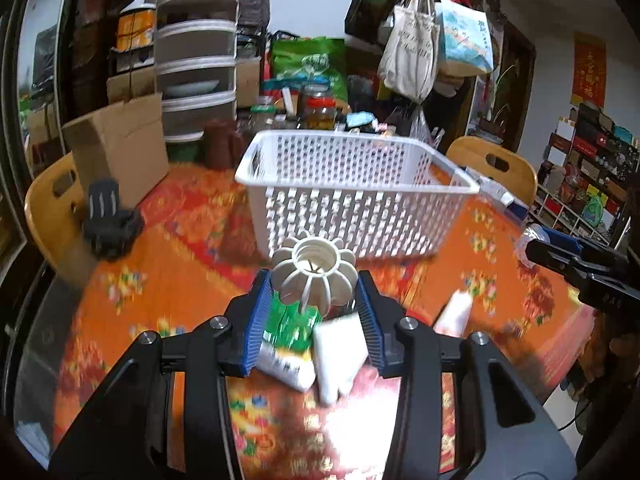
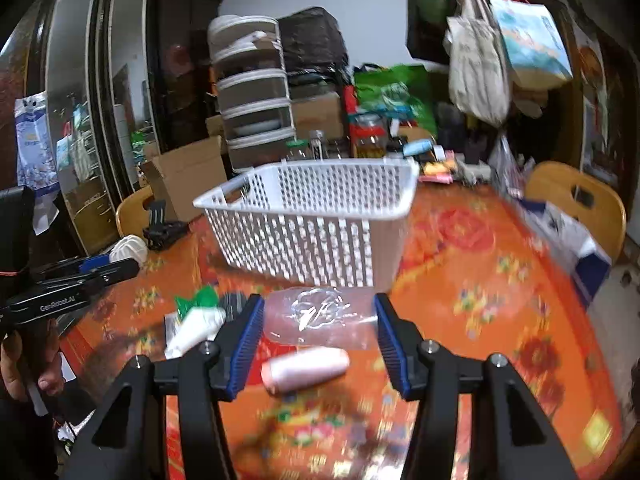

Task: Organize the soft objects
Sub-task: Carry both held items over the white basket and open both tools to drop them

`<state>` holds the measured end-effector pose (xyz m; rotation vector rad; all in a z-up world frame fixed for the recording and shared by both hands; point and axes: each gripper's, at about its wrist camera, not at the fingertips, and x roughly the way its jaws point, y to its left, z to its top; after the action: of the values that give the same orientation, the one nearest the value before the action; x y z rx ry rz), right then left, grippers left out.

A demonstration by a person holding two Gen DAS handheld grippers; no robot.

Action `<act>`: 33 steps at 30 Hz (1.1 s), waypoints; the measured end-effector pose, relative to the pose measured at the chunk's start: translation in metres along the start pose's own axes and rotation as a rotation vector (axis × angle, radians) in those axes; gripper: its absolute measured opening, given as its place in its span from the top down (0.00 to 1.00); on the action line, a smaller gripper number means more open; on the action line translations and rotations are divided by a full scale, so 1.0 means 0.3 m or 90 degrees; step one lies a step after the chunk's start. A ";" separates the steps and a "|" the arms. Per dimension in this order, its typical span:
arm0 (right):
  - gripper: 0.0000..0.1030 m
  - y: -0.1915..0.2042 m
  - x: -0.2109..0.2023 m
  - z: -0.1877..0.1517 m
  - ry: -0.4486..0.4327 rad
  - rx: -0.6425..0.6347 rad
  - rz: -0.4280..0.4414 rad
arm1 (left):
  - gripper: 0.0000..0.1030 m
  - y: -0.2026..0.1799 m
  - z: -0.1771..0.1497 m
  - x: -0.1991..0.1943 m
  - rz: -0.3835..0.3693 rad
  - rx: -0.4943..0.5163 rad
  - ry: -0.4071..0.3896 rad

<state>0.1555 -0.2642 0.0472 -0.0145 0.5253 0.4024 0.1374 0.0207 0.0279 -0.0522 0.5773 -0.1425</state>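
A white perforated basket [image 1: 352, 196] stands on the orange floral tablecloth, also in the right wrist view [image 2: 312, 216]. My left gripper [image 1: 314, 304] is shut on a cream ribbed round object [image 1: 314, 274] and holds it above a green-and-white packet [image 1: 286, 340] and a white packet [image 1: 338, 354]. My right gripper [image 2: 318, 328] is open over a clear plastic bag [image 2: 320, 316] and a pale pink roll [image 2: 306, 370]. A white tube [image 2: 196, 328] lies to its left.
A black folding stand [image 1: 108, 220] and a cardboard box [image 1: 120, 152] sit left of the basket. Wooden chairs [image 1: 494, 168] flank the table. Jars, drawers and bags crowd the back. A blue-and-white box [image 2: 568, 232] lies at the right edge.
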 end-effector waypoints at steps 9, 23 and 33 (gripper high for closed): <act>0.47 0.008 0.127 0.265 0.015 -0.033 0.008 | 0.62 -0.011 0.296 0.097 -0.032 -0.002 0.003; 0.47 -0.059 0.666 0.424 0.257 0.004 -0.013 | 0.61 -0.037 0.562 0.630 -0.018 -0.015 0.226; 0.47 -0.071 0.809 0.399 0.327 -0.001 -0.034 | 0.61 -0.026 0.507 0.808 0.012 -0.021 0.292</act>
<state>0.4131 -0.1802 0.0299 -0.1351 1.0288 0.3457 0.4205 -0.0217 0.0249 -0.0463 1.0373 -0.1264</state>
